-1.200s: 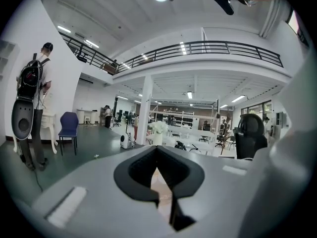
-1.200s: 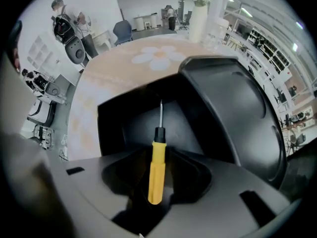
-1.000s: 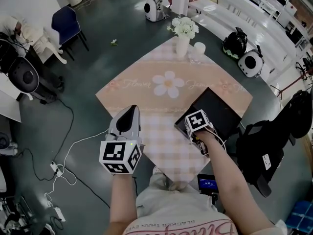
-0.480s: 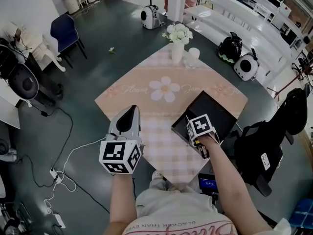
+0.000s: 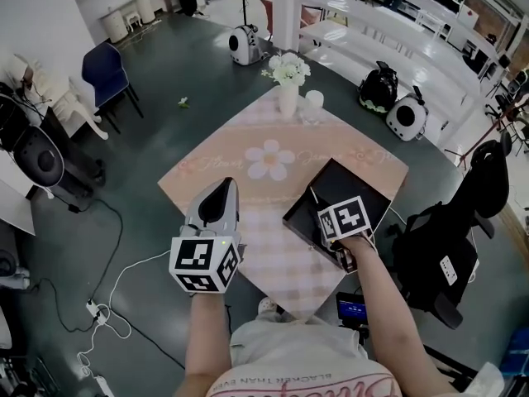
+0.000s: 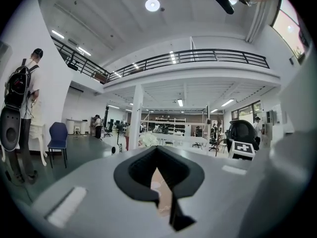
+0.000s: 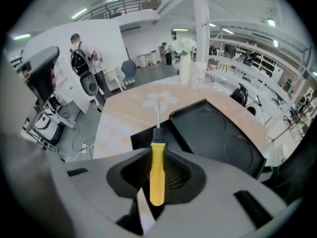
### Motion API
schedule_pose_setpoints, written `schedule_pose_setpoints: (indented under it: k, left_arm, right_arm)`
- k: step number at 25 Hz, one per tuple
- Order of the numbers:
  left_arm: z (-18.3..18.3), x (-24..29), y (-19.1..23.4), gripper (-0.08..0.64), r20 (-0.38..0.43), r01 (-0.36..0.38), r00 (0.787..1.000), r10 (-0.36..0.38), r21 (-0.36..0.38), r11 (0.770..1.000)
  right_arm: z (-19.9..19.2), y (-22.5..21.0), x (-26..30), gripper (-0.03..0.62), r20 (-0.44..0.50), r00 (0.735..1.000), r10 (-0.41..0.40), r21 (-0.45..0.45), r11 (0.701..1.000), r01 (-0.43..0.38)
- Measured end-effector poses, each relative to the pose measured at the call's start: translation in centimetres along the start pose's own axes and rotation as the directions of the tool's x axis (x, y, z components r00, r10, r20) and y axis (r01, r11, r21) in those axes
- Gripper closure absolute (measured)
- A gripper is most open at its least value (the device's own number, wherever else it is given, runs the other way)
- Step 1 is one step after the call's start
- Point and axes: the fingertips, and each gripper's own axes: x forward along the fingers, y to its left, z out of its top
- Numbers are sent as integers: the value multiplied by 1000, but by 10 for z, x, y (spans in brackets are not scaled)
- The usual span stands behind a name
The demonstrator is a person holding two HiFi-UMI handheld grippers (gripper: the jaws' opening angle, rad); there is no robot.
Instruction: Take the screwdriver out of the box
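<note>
Pink checked cloth with a daisy print covers the table (image 5: 269,251), which stands on a dark grey floor in a large hall. The screwdriver (image 7: 156,177) is out of the black box (image 5: 368,187), clamped by its yellow handle between the jaws of the right gripper (image 7: 158,155). Its black collar and thin metal shaft stick out past the jaw tips. From the right gripper view the shaft crosses the box's open tray and its tip shows against the cloth beyond. The box's lid (image 7: 218,133), with round hollows pressed into it, lies open just right of the shaft.

The left gripper (image 5: 221,187) hangs over the table's near left edge, well apart from the box, its jaws closed together on nothing.

At the far corner stand a vase of white flowers (image 5: 288,77) and a small white cup (image 5: 314,99). A black office chair (image 5: 438,251) sits near the box side of the table. A blue chair (image 5: 107,69) stands farther off at the left, and cables (image 5: 107,304) trail across the floor.
</note>
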Motion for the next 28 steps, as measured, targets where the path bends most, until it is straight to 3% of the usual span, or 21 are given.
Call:
schedule_pose_setpoints:
  k: [10,17,21,28]
  left_arm:
    - [29,9,-17,551,54,35,998,-37,34,999]
    - [44,18,-28,551,87,56,994,-60,44,997]
    - [51,21,-33,551,106,70,991,-76,52,996]
    - [61,26,-44,551,124,96,987,-104,71,993]
  right_arm:
    - [39,2,-70,511,224,974,14,-6,1000,-13]
    - [67,5,-125,512,396,918,24,-20,1000,-18]
    - [82,10,-152,512,515,857,38,-63,998,-6]
    - [105,12,-202,512,717,696,37,-135,987,87]
